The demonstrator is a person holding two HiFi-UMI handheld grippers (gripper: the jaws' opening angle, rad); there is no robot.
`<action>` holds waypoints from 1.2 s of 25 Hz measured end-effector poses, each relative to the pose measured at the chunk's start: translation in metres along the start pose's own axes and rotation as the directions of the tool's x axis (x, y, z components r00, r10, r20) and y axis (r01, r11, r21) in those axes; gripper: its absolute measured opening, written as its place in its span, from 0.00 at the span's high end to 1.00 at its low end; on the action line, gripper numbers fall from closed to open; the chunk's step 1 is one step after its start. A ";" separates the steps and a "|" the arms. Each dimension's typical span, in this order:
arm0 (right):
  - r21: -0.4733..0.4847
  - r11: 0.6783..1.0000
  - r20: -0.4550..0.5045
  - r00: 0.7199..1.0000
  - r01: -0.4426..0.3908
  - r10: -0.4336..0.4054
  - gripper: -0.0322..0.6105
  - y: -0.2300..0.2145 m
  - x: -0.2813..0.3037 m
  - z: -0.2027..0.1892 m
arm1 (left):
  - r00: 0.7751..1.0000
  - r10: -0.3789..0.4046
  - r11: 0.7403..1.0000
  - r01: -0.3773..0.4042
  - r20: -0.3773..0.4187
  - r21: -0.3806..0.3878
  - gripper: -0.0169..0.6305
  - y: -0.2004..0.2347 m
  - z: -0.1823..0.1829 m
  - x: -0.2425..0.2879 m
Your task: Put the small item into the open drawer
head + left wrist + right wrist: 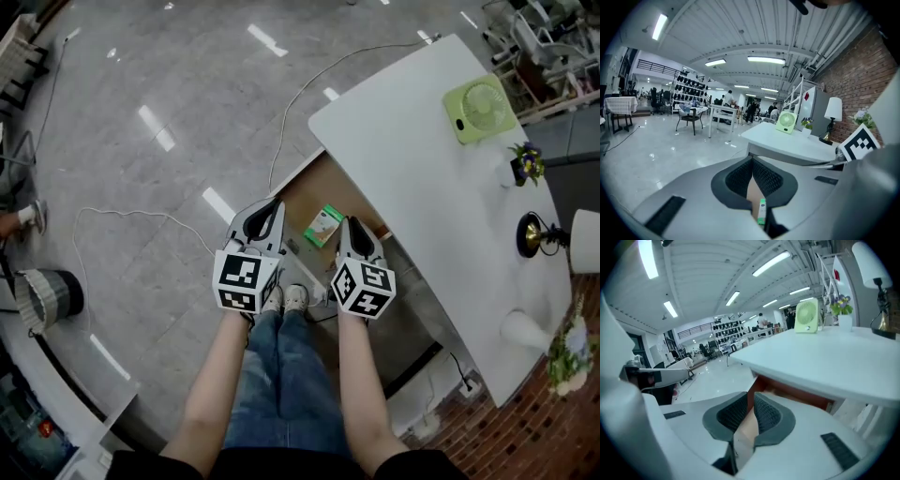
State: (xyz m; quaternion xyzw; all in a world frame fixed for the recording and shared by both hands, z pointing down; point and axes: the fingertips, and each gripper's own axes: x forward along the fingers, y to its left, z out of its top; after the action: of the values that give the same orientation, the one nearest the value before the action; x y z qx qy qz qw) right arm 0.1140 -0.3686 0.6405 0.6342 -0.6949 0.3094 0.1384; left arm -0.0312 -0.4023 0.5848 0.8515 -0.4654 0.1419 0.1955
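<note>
A small green and white box (324, 226) lies flat on the wooden bottom of the open drawer (302, 199), which sticks out from under the white table (412, 159). My left gripper (270, 210) hangs over the drawer's left side, just left of the box, jaws shut and empty. My right gripper (350, 227) is close to the box's right, tips together, nothing held. In the left gripper view the box (761, 211) shows below the closed left gripper (752, 161). In the right gripper view the right gripper (750, 397) points at the drawer (787, 392) under the tabletop.
On the table stand a green fan (480, 111), a small flower pot (525, 164) and a lamp (539, 234). A cable (281, 122) runs over the grey floor to the drawer. A bin (42, 298) sits far left. The person's legs and shoes are below the grippers.
</note>
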 end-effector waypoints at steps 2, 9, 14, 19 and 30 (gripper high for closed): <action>0.003 1.000 0.040 0.999 -0.002 0.002 0.91 0.006 -0.029 0.024 | 1.000 -0.003 1.000 0.003 0.015 0.009 0.94 -0.010 0.023 -0.018; -0.022 1.000 0.230 0.973 -0.008 0.013 0.95 0.018 -0.121 0.124 | 0.993 -0.045 0.996 0.035 0.112 0.087 0.94 -0.051 0.118 -0.069; -0.065 0.998 0.374 0.927 0.011 0.014 0.95 0.020 -0.175 0.192 | 0.975 -0.087 0.986 0.055 0.207 0.156 0.94 -0.076 0.182 -0.100; -0.091 0.995 0.467 0.884 0.029 0.017 0.95 0.020 -0.225 0.230 | 0.955 -0.116 0.978 0.062 0.272 0.199 0.94 -0.097 0.226 -0.125; -0.108 0.994 0.560 0.828 0.028 0.038 0.95 0.023 -0.274 0.250 | 0.933 -0.154 0.971 0.082 0.325 0.225 0.94 -0.116 0.257 -0.148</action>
State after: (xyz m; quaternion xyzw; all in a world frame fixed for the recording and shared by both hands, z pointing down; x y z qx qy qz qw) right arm 0.1845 -0.3018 0.2823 0.6864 -0.7228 0.0708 -0.0371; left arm 0.0049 -0.3557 0.2723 0.9054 -0.4225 0.0282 0.0305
